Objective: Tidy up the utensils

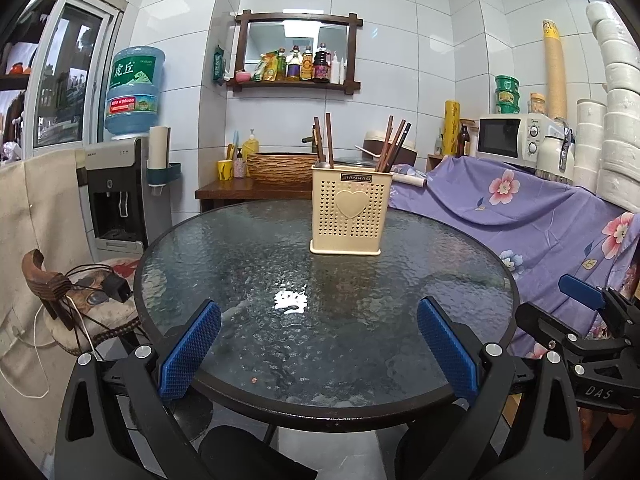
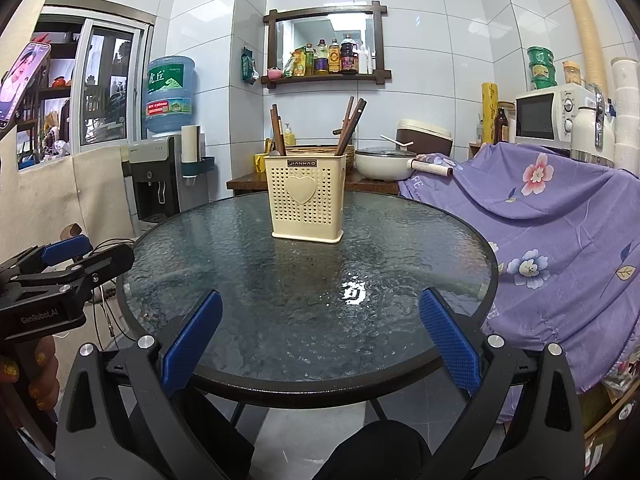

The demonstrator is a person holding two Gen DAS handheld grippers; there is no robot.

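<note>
Both grippers empty, jaws spread wide — utensils already standing in the holder.

The cream utensil holder (image 1: 346,212) sits at twelve o'clock on the glass table (image 1: 240,360); left gripper (image 1: 320,344) and right gripper (image 2: 320,344) wait at six — a clumsy reach could tip the chopsticks (image 1: 394,142).

desk (image 1: 224,264): 1 | utensil holder (image 1: 349,216): 1 | left group of utensils (image 1: 323,140): about 3 handles, exact count unclear | right group of chopsticks (image 1: 394,144): about 4, overlapping | grippers: 2, left gripper (image 1: 320,354), right gripper (image 2: 320,354) | blue fingers (image 1: 190,350): 2 per gripper
</note>
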